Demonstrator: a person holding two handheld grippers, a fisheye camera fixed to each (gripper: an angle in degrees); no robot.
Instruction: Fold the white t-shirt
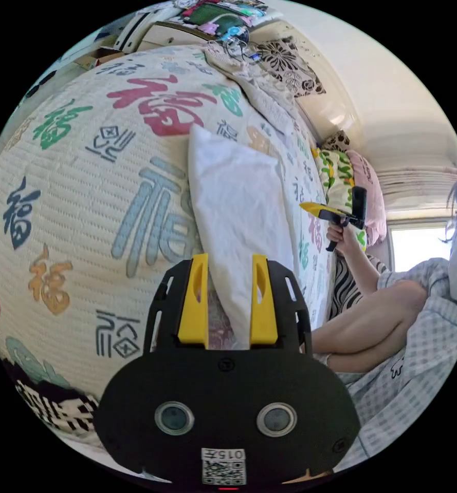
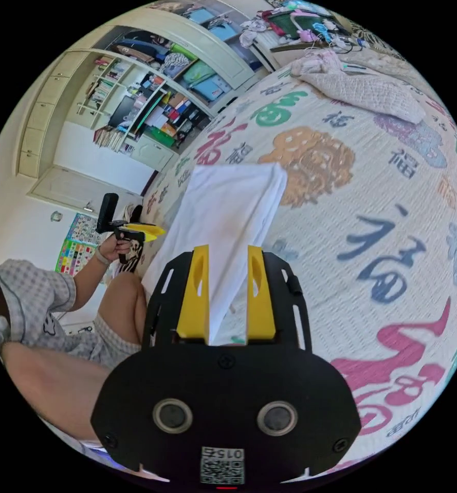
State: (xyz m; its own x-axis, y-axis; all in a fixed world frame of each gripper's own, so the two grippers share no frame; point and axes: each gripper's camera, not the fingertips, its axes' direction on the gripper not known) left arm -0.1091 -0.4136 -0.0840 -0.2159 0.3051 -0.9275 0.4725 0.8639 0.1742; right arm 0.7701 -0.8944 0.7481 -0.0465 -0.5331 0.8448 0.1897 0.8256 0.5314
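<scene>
**Left gripper view and right gripper view: folded shirt between parted jaws**

We saw the white t-shirt (image 1: 238,205) folded into a long narrow strip on the bed, running away from our left gripper (image 1: 229,300). Its two yellow jaws stood apart, the near end of the strip reaching into the gap between them; whether either jaw touched the cloth we could not tell, and nothing was pinched. In the right gripper view the white t-shirt (image 2: 223,226) lay the same way before our right gripper (image 2: 227,292), jaws parted, the strip's end passing between them without a visible squeeze.

Each view also caught the other tool held up off the bed by a hand: the right gripper (image 1: 336,213) beside the pillows, the left gripper (image 2: 130,228) in front of the wall. How far those jaws were open we could not tell from there.

As for writing, we saw large Chinese characters in red, green, blue, orange and grey printed all over the quilted bedspread (image 1: 84,195). A pale knitted blanket (image 2: 362,87) lay crumpled at the far end of the bed. Patterned pillows (image 1: 349,179) were stacked against the wall by a bright window (image 1: 418,246). Crowded shelves (image 2: 146,102) filled the wall across the room, with a colourful poster (image 2: 76,246) lower down. A person in checked clothes (image 1: 418,328) sat at the bed's edge
</scene>
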